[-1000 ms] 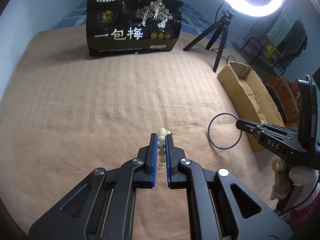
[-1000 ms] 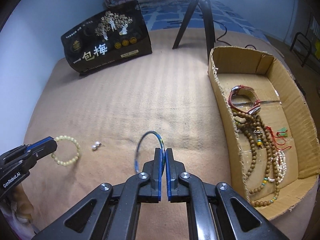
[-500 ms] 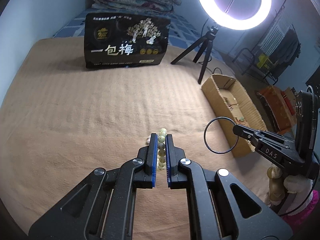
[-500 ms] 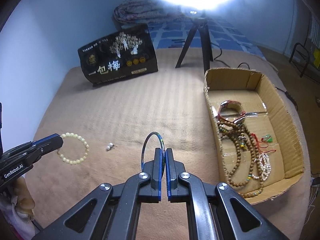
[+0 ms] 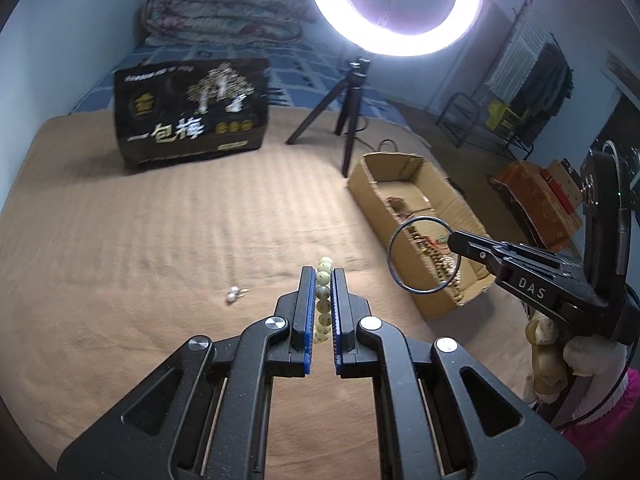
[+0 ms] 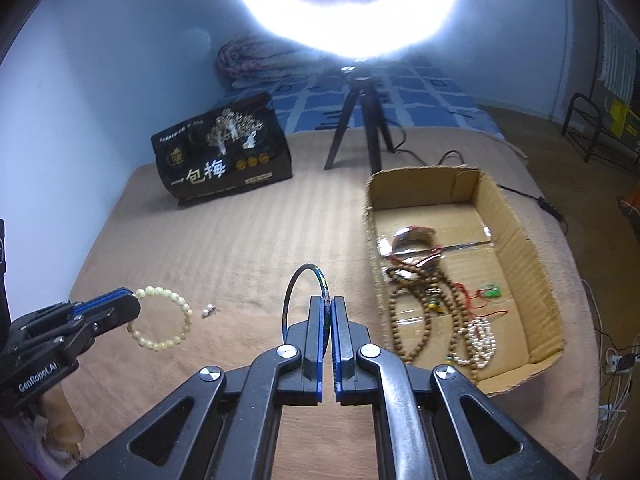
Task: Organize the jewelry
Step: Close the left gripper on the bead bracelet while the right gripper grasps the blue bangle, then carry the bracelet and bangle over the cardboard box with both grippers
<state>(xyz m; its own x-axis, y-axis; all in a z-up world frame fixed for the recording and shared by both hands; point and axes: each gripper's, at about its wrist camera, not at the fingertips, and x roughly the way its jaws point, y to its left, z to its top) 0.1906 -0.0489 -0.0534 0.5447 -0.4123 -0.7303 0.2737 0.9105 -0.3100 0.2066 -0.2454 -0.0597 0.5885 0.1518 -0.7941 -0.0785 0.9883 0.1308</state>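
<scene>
My left gripper [image 5: 322,276] is shut on a pale yellow bead bracelet [image 5: 323,304] and holds it above the tan blanket; the bracelet also shows in the right wrist view [image 6: 164,318], hanging from the left gripper [image 6: 128,305]. My right gripper [image 6: 328,304] is shut on a thin dark bangle [image 6: 298,284], held in the air left of the cardboard box [image 6: 520,216]; the bangle also shows in the left wrist view [image 5: 424,255]. A small pearl earring [image 6: 208,311] lies on the blanket between the grippers. The box holds wooden bead strings [image 6: 424,300], a watch and other pieces.
A black snack bag [image 6: 224,160] stands at the back of the blanket. A ring light on a tripod [image 6: 362,120] stands behind the box. A folded quilt [image 5: 224,16] lies at the far back. The blanket's right edge runs beyond the box.
Both grippers have risen well above the blanket with their jewelry, and the views tilted up. The earring, earlier hidden behind the left fingers, now lies apart on the blanket.
</scene>
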